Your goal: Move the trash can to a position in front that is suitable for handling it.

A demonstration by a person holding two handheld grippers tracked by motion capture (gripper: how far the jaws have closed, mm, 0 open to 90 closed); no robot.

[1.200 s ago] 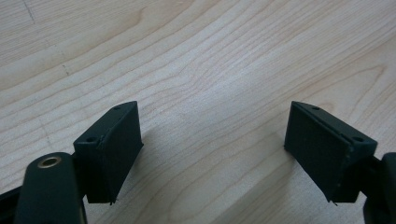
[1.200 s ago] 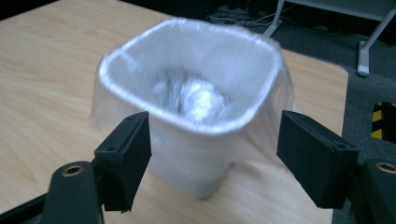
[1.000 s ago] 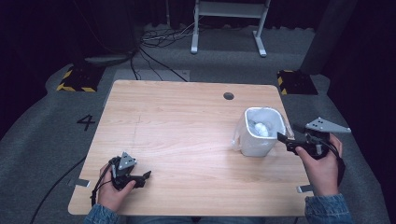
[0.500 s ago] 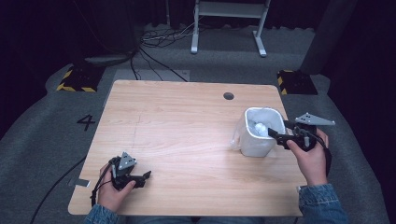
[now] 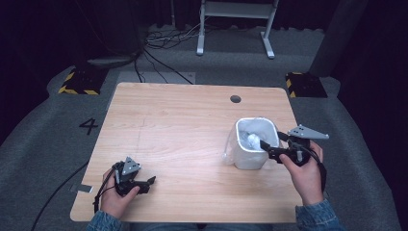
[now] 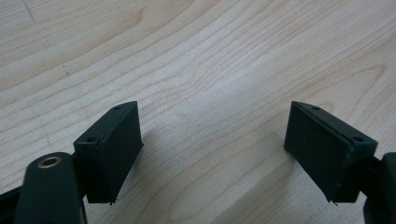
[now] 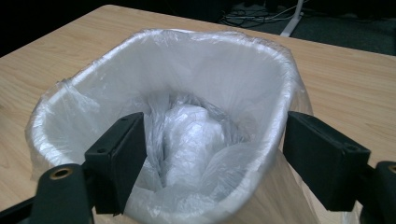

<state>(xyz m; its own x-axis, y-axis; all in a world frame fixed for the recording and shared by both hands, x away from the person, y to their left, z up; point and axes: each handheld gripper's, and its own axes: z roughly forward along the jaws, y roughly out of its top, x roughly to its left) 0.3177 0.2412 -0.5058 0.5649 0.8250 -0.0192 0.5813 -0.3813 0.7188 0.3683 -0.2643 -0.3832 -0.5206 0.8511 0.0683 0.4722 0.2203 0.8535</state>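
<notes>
a pale wood-grain table (image 5: 183,125) with a round cable hole (image 5: 235,98) stands on grey carpet marked with a black 4 (image 5: 88,126), in a dark room. the small white plastic bin lined with a clear bag (image 5: 252,144) sits toward its right side. the right gripper (image 5: 270,147) is spread wide, one jaw inside the rim and one outside. the left gripper (image 5: 144,183) rests released near the front-left edge.

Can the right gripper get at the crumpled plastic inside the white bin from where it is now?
Probably yes. The right gripper is open at the rim of the white bin, one jaw over the inside and one outside, and the crumpled plastic lies uncovered in the liner just ahead of it.
</notes>
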